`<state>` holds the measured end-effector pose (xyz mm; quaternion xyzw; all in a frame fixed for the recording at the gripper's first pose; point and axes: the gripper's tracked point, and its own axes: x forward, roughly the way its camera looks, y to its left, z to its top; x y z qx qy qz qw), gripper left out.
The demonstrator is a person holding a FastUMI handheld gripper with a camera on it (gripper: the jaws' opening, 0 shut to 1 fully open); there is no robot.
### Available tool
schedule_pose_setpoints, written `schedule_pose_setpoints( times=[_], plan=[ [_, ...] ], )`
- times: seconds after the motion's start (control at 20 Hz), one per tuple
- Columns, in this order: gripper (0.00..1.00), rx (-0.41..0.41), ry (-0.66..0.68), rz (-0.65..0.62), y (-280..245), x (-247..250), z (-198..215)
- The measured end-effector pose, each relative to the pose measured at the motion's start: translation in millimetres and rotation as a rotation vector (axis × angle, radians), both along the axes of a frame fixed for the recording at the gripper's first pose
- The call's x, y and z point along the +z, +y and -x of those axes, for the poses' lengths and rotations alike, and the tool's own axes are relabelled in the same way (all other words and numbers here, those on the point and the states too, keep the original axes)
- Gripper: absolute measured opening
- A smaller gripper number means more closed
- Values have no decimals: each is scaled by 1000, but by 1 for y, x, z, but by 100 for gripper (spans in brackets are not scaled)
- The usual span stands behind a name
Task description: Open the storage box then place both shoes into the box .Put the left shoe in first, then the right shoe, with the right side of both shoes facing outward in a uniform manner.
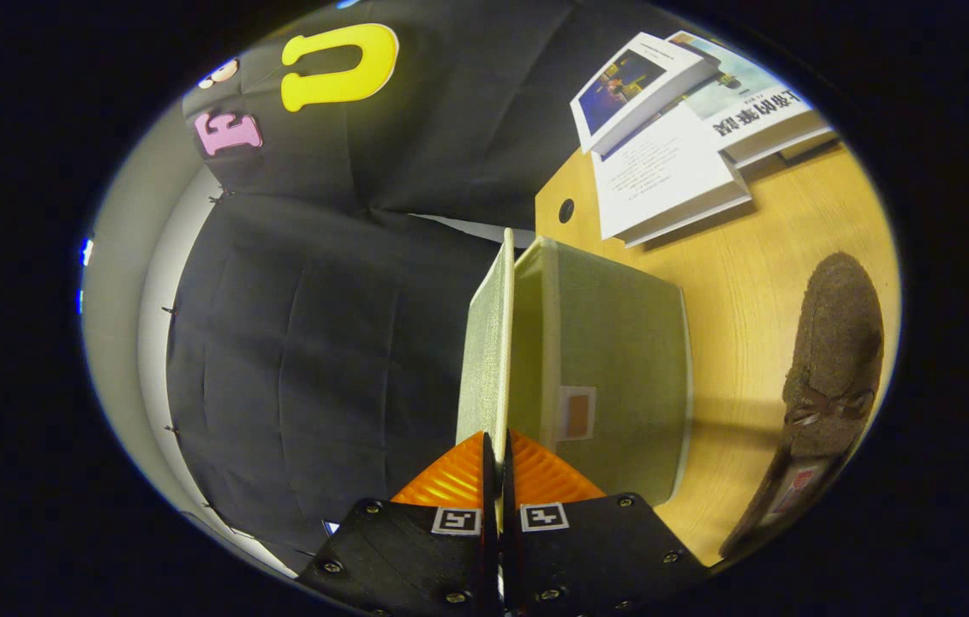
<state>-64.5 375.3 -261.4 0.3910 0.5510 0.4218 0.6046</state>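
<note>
Since the lid [484, 343] is pinched edge-on by the closed gripper [497, 454], the box [613, 360] could be tipped toward the shoe [835, 343] at 3 o'clock.

box [613, 360] interior hidden behind raised lid [484, 351]; shoe [827, 386] heel cut off; far book [758, 103] partly covered.

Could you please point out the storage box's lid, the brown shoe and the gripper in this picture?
lid [484, 343]: gripper view, on its thin flat panel, pinched between the fingers.
brown shoe [835, 343]: gripper view, on its fuzzy upper, lying on the table beside the box.
gripper [497, 467]: gripper view, midway between fingertips, shut on the lid.
</note>
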Motion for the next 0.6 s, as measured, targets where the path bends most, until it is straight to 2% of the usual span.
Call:
schedule_pose_setpoints(
  times=[0.2, 0.6],
  plan=[
    [3, 25, -88, -7, 24, 42, -3],
    [6, 157, -261, -19, 117, 101, 25]
  ],
)
